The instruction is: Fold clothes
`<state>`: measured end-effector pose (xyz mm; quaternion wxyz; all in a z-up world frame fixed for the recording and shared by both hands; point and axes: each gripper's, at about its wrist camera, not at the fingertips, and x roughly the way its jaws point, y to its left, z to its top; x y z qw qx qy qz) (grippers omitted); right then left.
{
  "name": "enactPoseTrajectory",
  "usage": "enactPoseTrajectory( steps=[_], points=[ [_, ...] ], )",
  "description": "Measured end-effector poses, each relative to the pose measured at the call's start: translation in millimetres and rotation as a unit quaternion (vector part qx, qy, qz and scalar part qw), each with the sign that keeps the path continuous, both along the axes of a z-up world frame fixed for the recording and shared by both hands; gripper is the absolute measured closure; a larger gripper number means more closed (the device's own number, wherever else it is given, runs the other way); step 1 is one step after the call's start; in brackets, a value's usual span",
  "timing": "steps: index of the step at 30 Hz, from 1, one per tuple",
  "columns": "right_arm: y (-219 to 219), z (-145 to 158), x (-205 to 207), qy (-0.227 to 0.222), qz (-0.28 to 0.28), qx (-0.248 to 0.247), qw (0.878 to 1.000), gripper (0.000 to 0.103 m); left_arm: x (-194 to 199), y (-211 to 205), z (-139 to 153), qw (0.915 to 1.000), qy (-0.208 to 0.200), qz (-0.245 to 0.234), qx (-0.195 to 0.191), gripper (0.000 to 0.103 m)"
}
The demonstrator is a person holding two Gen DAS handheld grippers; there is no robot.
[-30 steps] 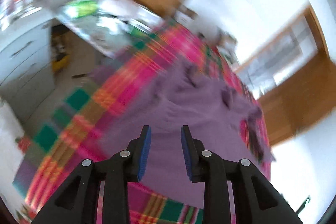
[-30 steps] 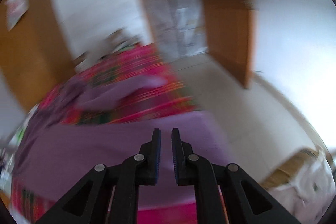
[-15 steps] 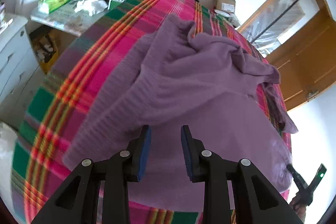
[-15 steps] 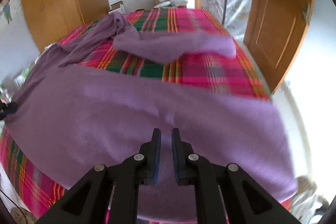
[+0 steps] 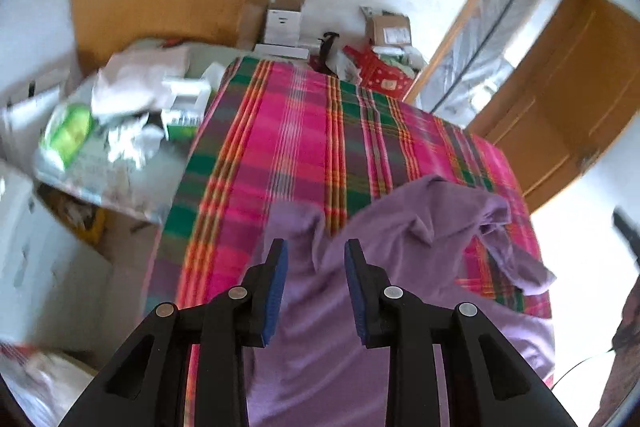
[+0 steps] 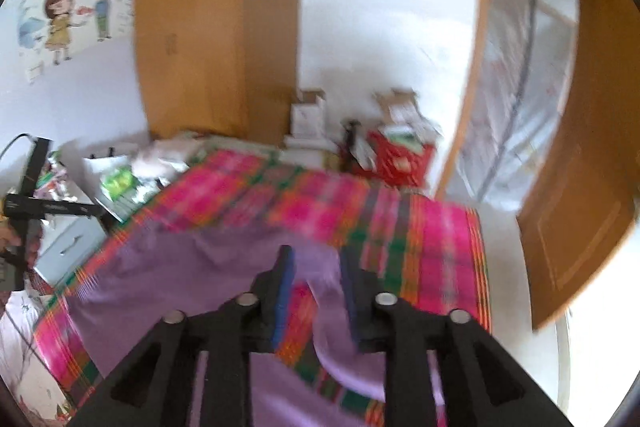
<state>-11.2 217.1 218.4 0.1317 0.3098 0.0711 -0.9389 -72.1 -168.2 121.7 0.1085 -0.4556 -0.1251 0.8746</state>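
Note:
A purple sweater (image 5: 404, 247) lies rumpled on the near part of a bed with a pink and green plaid cover (image 5: 304, 147). One sleeve trails toward the bed's right edge. My left gripper (image 5: 316, 267) hovers above the sweater's near part, open, with nothing between its blue pads. In the blurred right wrist view the sweater (image 6: 180, 267) spreads across the bed's near left. My right gripper (image 6: 316, 267) is above it, its jaws opening. A purple sleeve (image 6: 332, 311) shows in the gap, lying on the bed below, and the pads do not press on it.
A cluttered side table (image 5: 120, 115) with papers and a green packet stands left of the bed, with white drawers (image 5: 40, 267) nearer. Cardboard boxes (image 5: 284, 19) and a red bag (image 5: 376, 75) sit at the far wall. A wooden door (image 5: 560, 99) stands open on the right.
Both grippers have pulled back and risen, so more of the bed shows beyond the sweater. The right jaws, shut before, now stand apart. The left jaws kept the same gap.

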Motion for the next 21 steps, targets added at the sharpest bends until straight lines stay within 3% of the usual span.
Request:
enactPoseTrajectory(
  steps=[4, 8, 14, 18, 21],
  points=[
    [-31.7, -3.9, -48.8, -0.025, 0.049, -0.004, 0.998, 0.069, -40.1, -7.3, -10.3, 0.9993, -0.034, 0.002, 0.016, 0.073],
    [-50.0, -54.2, -86.2, -0.085, 0.062, -0.016, 0.994, 0.069, -66.6, -20.6, -42.8, 0.9971, -0.068, 0.026, 0.02, 0.073],
    [-65.6, -132.2, -143.6, -0.159, 0.065, -0.019, 0.985, 0.069, -92.5, -26.4, -90.8, 0.9896, -0.126, 0.026, 0.063, 0.073],
    [-82.2, -157.5, -175.6, -0.163, 0.069, 0.01, 0.984, 0.069, -100.5, -26.1, -107.0, 0.9863, -0.141, 0.021, 0.083, 0.073],
    [-95.5, -166.3, -197.4, -0.16, 0.095, 0.021, 0.982, 0.065, -100.6, -25.5, -112.4, 0.9807, -0.154, 0.008, 0.12, 0.073]
  ],
)
